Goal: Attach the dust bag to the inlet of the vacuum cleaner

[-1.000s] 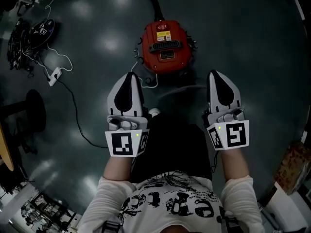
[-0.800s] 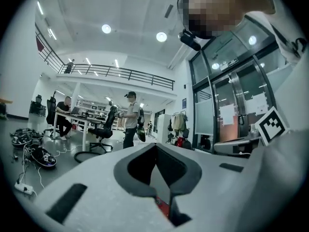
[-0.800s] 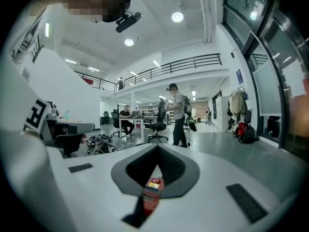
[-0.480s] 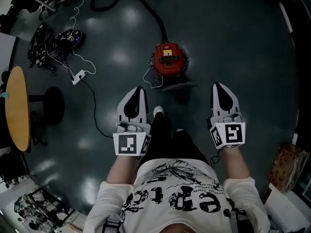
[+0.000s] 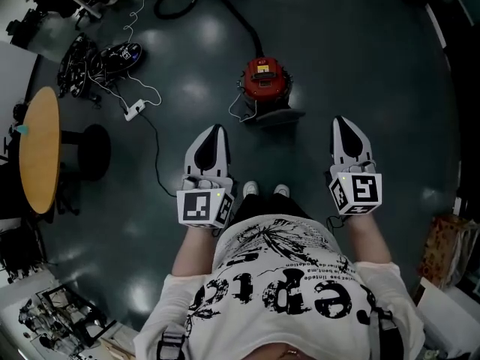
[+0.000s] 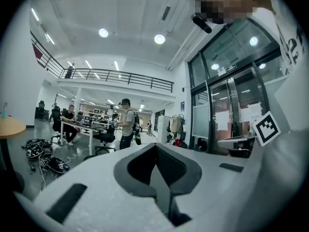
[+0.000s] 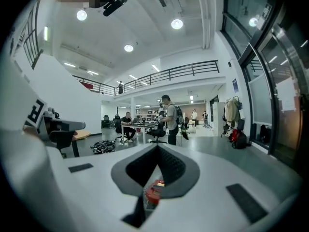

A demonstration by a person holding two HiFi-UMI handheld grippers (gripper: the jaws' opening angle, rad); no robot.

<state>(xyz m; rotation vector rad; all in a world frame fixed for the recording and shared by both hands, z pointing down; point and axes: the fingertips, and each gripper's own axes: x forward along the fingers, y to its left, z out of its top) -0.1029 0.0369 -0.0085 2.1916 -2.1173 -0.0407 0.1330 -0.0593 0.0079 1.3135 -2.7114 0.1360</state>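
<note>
Tongs status: left tongs (image 5: 215,129) and right tongs (image 5: 342,121) clenched, empty; dust bag (unseen) likely limp, pinch its collar.

The vacuum cleaner (image 5: 264,81) is glossy red plastic, the floor (image 5: 375,58) smooth and shiny.

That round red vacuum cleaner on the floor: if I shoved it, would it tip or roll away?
Probably no tipping: the round red vacuum cleaner looks squat and broad on the dark floor. Whether it has wheels is too small to tell. Its long black hose curls away loosely, so it is likely floppy and would trail.
</note>
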